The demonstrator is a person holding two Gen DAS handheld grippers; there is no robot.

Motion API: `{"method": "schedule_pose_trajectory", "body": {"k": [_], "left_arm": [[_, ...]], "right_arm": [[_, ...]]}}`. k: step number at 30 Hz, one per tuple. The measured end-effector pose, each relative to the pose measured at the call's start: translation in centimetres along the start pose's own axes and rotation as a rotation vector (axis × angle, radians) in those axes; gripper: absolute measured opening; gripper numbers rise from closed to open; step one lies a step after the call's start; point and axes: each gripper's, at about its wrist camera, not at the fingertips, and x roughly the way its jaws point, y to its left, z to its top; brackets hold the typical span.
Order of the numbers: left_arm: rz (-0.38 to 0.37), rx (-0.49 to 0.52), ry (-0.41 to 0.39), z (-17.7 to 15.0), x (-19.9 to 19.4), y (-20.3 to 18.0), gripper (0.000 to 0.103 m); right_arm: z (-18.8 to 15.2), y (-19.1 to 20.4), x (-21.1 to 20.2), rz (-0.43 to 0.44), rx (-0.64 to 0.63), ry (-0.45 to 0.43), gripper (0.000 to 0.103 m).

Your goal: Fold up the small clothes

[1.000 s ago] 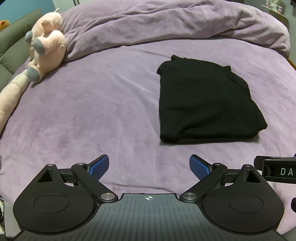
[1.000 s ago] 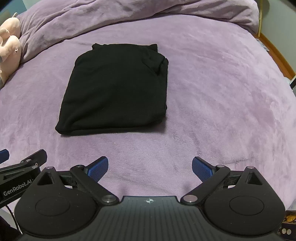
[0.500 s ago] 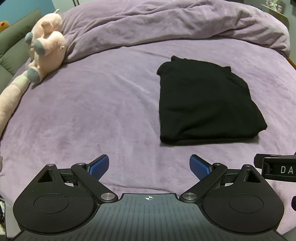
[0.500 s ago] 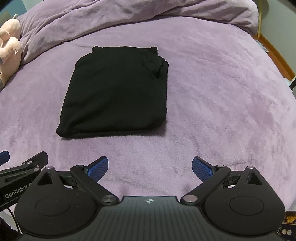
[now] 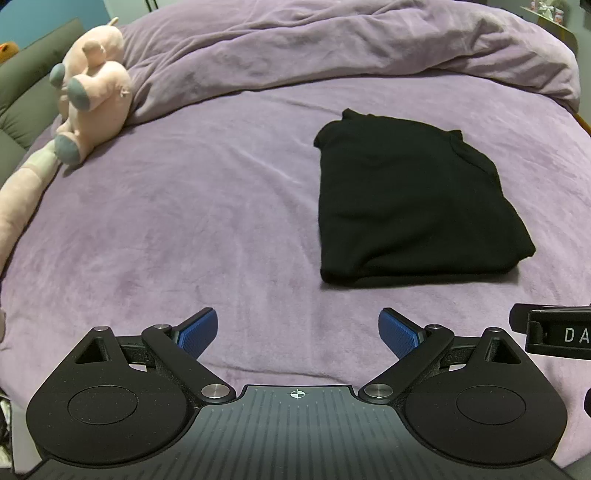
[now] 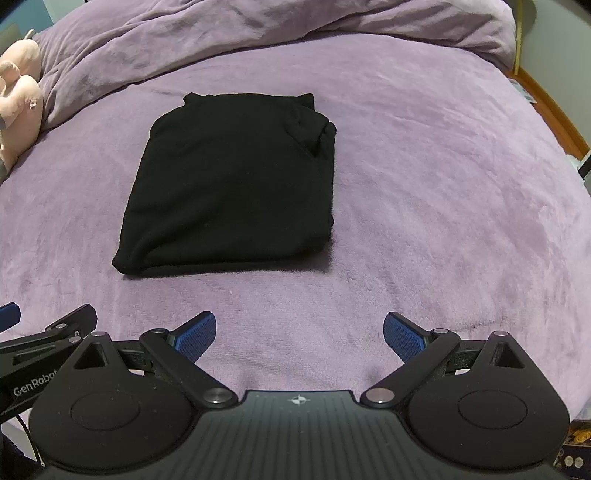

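Folding looks finished: the black cloth garment (image 6: 229, 184) lies as a neat rectangle on the purple fleece bed (image 6: 443, 192). Both the left gripper (image 5: 297, 332) and right gripper (image 6: 299, 334) hover near its front edge, jaws apart and empty. Any tidying should press lightly, not drag the layers.

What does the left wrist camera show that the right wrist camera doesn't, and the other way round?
Only the left wrist view shows the whole pink plush toy lying at the far left of the bed, with a grey cushion behind it. Only the right wrist view shows the wooden floor edge past the bed's right side. Both show the folded black garment lying flat on the purple blanket, the bunched duvet behind it, and an open, empty gripper in front: the left gripper and the right gripper.
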Motion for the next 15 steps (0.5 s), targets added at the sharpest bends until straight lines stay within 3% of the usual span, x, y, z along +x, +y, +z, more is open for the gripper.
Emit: {"method": "schedule_pose_trajectory", "body": {"k": [15], "left_arm": [[0.005,0.008,-0.004,-0.08,0.10,-0.09,0.098]], "right_arm": [[0.07,-0.09,-0.13,0.000,-0.006,-0.012,0.098]]}}
